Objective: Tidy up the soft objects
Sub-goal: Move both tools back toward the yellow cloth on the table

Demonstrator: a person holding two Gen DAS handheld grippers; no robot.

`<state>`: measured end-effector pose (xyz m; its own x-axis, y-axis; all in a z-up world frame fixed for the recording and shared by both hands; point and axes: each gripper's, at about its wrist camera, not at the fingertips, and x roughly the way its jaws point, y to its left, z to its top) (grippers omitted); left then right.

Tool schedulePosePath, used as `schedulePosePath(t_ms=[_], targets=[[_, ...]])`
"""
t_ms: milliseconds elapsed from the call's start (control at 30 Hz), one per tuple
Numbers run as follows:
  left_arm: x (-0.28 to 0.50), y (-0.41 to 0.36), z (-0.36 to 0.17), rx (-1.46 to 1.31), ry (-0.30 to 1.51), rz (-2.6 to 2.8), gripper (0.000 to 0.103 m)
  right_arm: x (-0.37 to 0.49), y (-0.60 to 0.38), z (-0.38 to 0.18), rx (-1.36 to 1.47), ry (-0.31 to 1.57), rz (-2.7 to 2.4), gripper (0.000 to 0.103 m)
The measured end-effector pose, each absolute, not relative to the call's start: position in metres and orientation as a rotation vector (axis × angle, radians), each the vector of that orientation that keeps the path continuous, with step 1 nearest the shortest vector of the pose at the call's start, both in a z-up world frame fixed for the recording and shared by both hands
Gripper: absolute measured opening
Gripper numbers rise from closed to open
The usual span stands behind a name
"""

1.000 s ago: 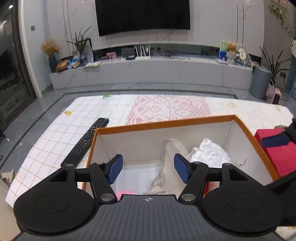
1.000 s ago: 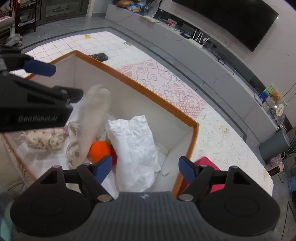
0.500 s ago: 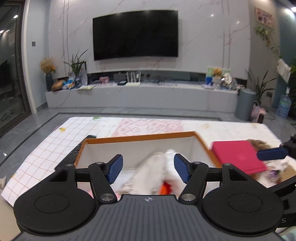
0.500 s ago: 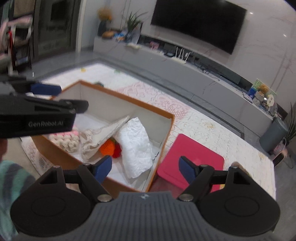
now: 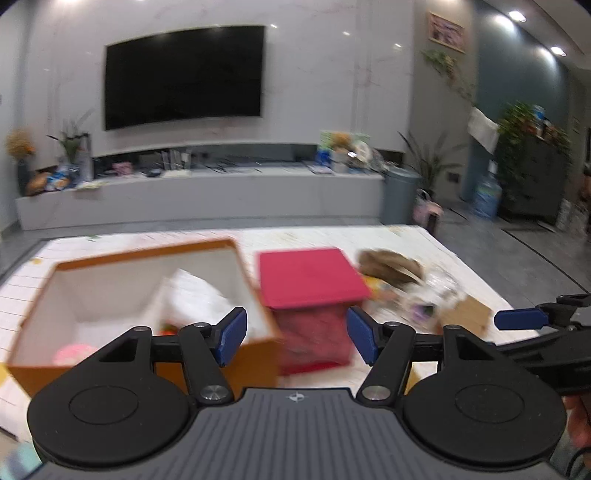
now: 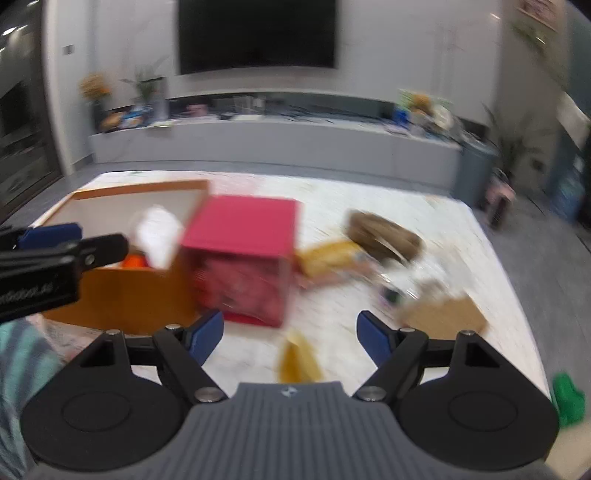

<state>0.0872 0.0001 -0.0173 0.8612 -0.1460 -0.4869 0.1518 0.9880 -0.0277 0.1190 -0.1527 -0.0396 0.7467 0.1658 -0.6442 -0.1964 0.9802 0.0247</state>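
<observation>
Both grippers, left (image 5: pixel 293 339) and right (image 6: pixel 290 336), hover wide apart, holding nothing.
Orange box (image 5: pixel 122 258) with white cloth (image 5: pixel 195 295) sits near the table's left edge, touching the pink box (image 5: pixel 310 280).

Light: even indoor brightness from ceiling spotlights (image 5: pixel 517 15), small glints on the marble wall (image 5: pixel 332 74).
Blur: motion smear beyond the jaws, heaviest on the red box (image 6: pixel 243 254) and clutter right of it.
Sharpness: each gripper body stays crisp.
Distortion: fisheye bending, dark vignette at corners.
Shadows: soft, faint.
</observation>
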Motion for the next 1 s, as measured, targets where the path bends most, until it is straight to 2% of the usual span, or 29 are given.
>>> schedulePosePath(t_ms=[467, 767, 1000], targets=[[0.096, -0.083, -0.049, 0.078, 0.595, -0.327, 0.071, 0.11, -0.257, -0.072, 0.067, 0.754, -0.019, 0.078], [0.11, -0.12, -0.064, 0.125, 0.67, -0.415, 0.065, 0.123, -0.301, -0.081, 0.105, 0.811, -0.102, 0.078], [0.12, -0.129, -0.082, 0.153, 0.736, -0.435, 0.065, 0.133, -0.315, -0.093, 0.157, 0.886, -0.037, 0.072]])
